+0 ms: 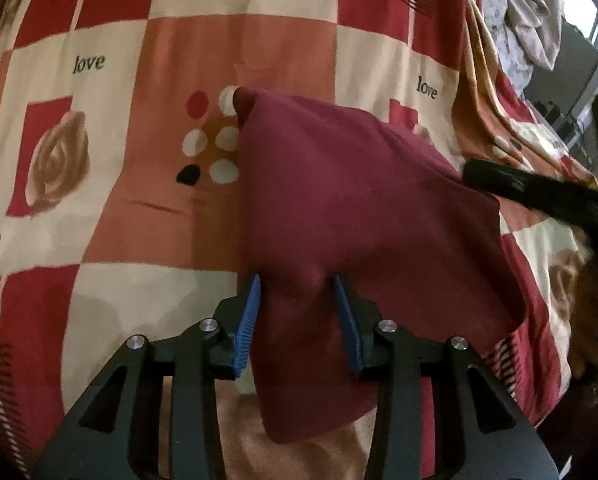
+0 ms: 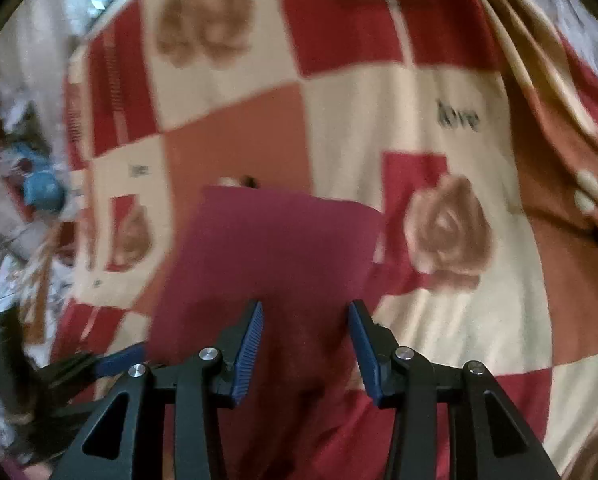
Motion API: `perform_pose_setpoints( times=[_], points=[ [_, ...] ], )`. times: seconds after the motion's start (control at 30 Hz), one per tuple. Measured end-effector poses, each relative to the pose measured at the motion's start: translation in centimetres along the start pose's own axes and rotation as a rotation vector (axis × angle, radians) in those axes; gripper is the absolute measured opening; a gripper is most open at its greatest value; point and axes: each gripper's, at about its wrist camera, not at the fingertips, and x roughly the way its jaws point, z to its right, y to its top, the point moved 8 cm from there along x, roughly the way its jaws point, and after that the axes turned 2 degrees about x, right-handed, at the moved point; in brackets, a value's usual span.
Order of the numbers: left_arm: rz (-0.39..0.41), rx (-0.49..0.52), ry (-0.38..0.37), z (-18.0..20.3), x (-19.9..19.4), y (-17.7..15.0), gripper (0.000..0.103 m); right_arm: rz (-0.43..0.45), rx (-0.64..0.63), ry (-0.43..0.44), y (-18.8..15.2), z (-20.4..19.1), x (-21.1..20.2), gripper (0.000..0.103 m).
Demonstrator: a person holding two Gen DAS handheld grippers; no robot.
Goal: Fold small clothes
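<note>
Between the blue pads of my left tool (image 1: pixel 297 312) lay the maroon cloth (image 1: pixel 339 184), spread on the checked bedspread (image 1: pixel 99 208) and reaching ahead and to the right. That tool stood partly open; its pads flanked a small raised pucker of fabric without pressing it. My right tool (image 2: pixel 305 344) was likewise partly open, the same cloth running under and ahead of it, nothing gripped. I judged the cloth light, soft and limp, likely to sag and crease if lifted by one point. It would best be pinched at a corner or hem edge, one corner per tool, so the fold falls flat.
</note>
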Motion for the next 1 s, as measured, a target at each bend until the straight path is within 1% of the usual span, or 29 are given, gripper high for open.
perform_pose_setpoints(
  times=[0.03, 0.1, 0.13, 0.2, 0.23, 0.27, 0.3, 0.33, 0.37, 0.43, 0.5, 0.6, 0.7, 0.8, 0.93, 1.0],
  points=[
    [-0.002, -0.014, -0.002, -0.2, 0.1, -0.2, 0.046, -0.003, -0.030, 0.013, -0.5, -0.9, -0.2, 0.042],
    [-0.005, -0.054, -0.016, -0.7, 0.4, -0.8, 0.050, -0.041, -0.093, 0.030, -2.1, -2.8, 0.5, 0.042],
    [-0.005, -0.068, -0.025, -0.9, 0.6, -1.0, 0.051, -0.076, -0.116, 0.020, -3.3, -3.3, 1.4, 0.042],
    [-0.008, -0.082, -0.043, -1.0, 0.7, -1.4, 0.052, -0.140, -0.155, -0.044, -5.5, -2.8, 3.3, 0.043],
    [-0.017, -0.083, -0.048, -0.9, 0.8, -1.6, 0.052, -0.151, -0.165, -0.061, -6.5, -2.5, 4.0, 0.043],
    [-0.020, -0.082, -0.047, -0.8, 0.7, -1.6, 0.052, -0.136, -0.171, -0.063, -7.0, -2.4, 4.1, 0.043],
    [-0.016, -0.079, -0.043, -0.8, 0.5, -1.5, 0.052, -0.127, -0.174, -0.060, -7.0, -2.4, 3.9, 0.043],
    [-0.012, -0.073, -0.040, -0.7, 0.1, -1.4, 0.052, -0.140, -0.170, -0.055, -7.0, -2.5, 3.5, 0.043],
    [-0.005, -0.066, -0.031, -0.6, -0.2, -1.2, 0.052, -0.150, -0.160, -0.048, -6.9, -2.4, 3.1, 0.042],
    [0.023, -0.053, -0.009, -0.7, -1.0, -0.5, 0.052, -0.142, -0.134, -0.028, -6.0, -2.4, 2.1, 0.042],
    [0.050, -0.043, 0.006, -0.7, -1.6, 0.4, 0.052, -0.103, -0.115, -0.026, -4.5, -2.4, 1.2, 0.044],
    [0.059, -0.033, 0.033, -0.9, -1.4, 1.8, 0.052, -0.038, -0.084, -0.067, -2.3, -1.9, 0.8, 0.046],
    [0.053, -0.021, 0.056, -1.1, -0.4, 2.8, 0.052, -0.020, -0.031, -0.110, -0.1, -1.0, 2.3, 0.046],
    [0.044, -0.011, 0.062, -1.0, 0.6, 3.5, 0.052, -0.043, -0.002, -0.156, 1.0, 0.4, 5.1, 0.046],
    [0.032, 0.010, 0.070, -0.9, 1.9, 3.9, 0.052, -0.080, 0.024, -0.197, 0.9, 2.4, 8.1, 0.046],
    [0.029, 0.018, 0.072, -0.7, 2.3, 3.9, 0.053, -0.071, 0.033, -0.188, 0.7, 3.0, 8.9, 0.047]
  ],
)
